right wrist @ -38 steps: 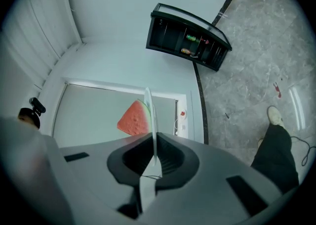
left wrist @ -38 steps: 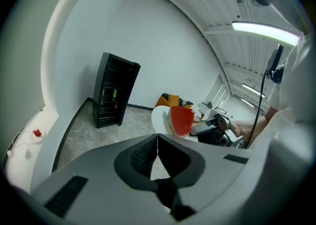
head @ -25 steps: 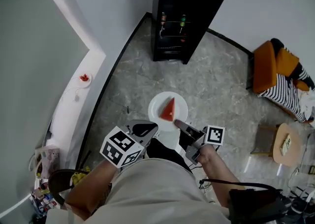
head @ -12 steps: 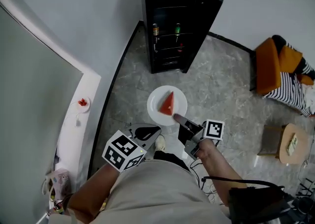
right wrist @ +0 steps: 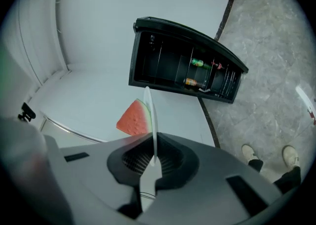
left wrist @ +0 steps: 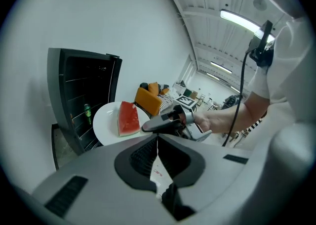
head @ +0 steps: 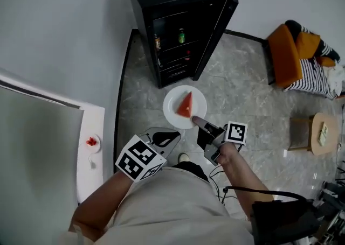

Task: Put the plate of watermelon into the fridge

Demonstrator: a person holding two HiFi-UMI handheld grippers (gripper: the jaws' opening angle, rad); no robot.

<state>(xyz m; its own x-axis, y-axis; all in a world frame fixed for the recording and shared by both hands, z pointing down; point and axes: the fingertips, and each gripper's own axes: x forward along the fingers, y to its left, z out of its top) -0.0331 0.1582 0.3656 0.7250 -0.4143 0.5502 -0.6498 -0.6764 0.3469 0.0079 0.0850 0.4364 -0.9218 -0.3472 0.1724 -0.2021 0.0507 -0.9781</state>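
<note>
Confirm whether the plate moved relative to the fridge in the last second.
Yes. In the head view the plate, held by the right gripper, has moved toward the open fridge; the gap between them has shrunk.

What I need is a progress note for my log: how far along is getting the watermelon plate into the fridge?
Done: the fridge stands open and the plate with its watermelon slice is lifted. In hand: the right gripper, shut on the plate's rim, holds it before the fridge; the left gripper is shut, empty. Left: set the plate on a shelf.
</note>
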